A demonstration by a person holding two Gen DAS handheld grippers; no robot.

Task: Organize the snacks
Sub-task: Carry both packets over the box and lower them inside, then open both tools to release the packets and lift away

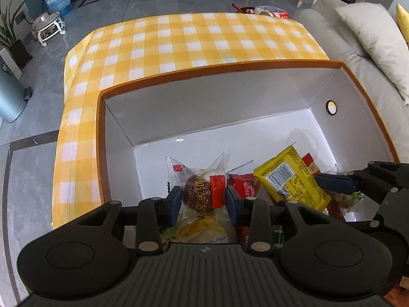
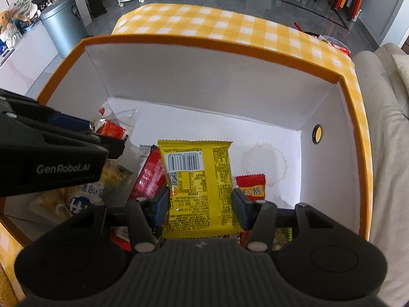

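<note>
In your left wrist view, the orange-rimmed box (image 1: 230,67) sits on the yellow checked tablecloth (image 1: 179,38) and contains loose snacks. Your left gripper (image 1: 203,199) is inside it, jaws partly closed against a clear-wrapped brown pastry (image 1: 198,194); a yellow snack packet (image 1: 291,179) lies to its right. Packets beneath the gripper body are cut off. In your right wrist view, your right gripper (image 2: 200,208) brackets the yellow snack packet (image 2: 196,184), pads at both edges, jaws half open. A red packet (image 2: 251,186) lies beside it; the left-side items are partly hidden.
</note>
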